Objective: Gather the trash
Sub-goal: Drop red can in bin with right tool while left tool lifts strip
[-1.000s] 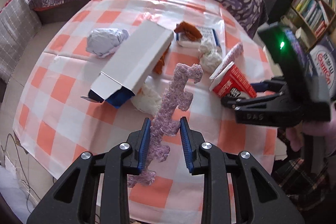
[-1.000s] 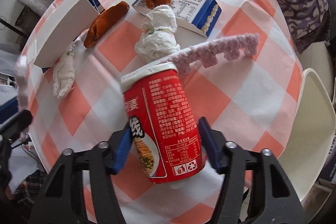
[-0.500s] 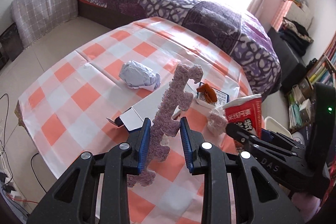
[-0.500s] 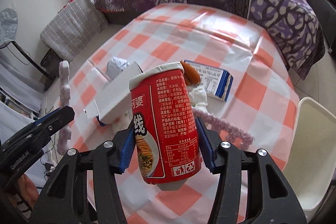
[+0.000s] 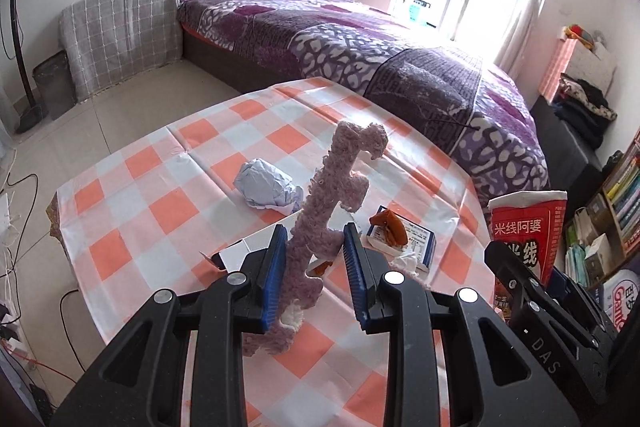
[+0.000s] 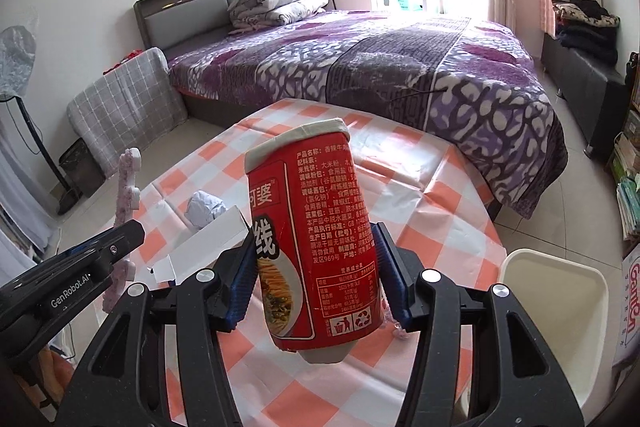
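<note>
My right gripper clamps a red noodle cup between its blue pads, rim tilted away from me, clear above the orange-and-white checked tablecloth. At lower left my left gripper carries a pink foam strip standing upright. On the cloth behind the cup lie a white carton and a crumpled paper ball. A cream bin stands at right, beside the table; a purple bed lies beyond.

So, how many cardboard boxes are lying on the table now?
2: a long white box behind the left gripper, and a small blue-and-white box to its right. Others may be hidden.
</note>
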Action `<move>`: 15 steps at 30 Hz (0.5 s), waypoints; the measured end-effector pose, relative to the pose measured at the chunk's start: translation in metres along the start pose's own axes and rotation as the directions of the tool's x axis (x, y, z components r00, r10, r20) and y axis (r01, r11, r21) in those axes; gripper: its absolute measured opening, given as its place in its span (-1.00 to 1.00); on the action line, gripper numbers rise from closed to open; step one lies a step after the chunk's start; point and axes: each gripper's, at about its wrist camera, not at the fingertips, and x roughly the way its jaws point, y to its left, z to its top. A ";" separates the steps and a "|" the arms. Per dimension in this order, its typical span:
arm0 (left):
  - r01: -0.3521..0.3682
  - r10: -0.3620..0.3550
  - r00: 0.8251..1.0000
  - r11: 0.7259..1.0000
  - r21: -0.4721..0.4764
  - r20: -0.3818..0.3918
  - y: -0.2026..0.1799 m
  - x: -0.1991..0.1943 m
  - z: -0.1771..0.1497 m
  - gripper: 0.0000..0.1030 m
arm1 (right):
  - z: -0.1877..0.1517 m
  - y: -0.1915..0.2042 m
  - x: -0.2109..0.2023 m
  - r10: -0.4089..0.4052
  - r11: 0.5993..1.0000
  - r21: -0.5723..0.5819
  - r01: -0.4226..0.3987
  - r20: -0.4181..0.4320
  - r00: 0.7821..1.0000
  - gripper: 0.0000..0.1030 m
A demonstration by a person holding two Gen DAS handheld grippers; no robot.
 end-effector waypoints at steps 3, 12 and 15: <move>0.013 -0.013 1.000 1.000 0.015 -0.004 -0.010 0.000 -0.002 -0.43 | 0.000 -0.009 -0.004 -0.013 1.000 0.013 0.013 -0.003 1.000 0.01; 0.067 -0.066 0.998 0.997 0.049 -0.020 -0.043 0.001 -0.008 -0.43 | 0.002 -0.040 -0.013 -0.041 0.997 0.066 0.042 -0.012 0.999 0.02; 0.088 -0.086 0.996 0.994 0.066 -0.027 -0.057 0.004 -0.010 -0.43 | 0.002 -0.052 -0.016 -0.059 0.995 0.082 0.060 -0.014 0.998 0.02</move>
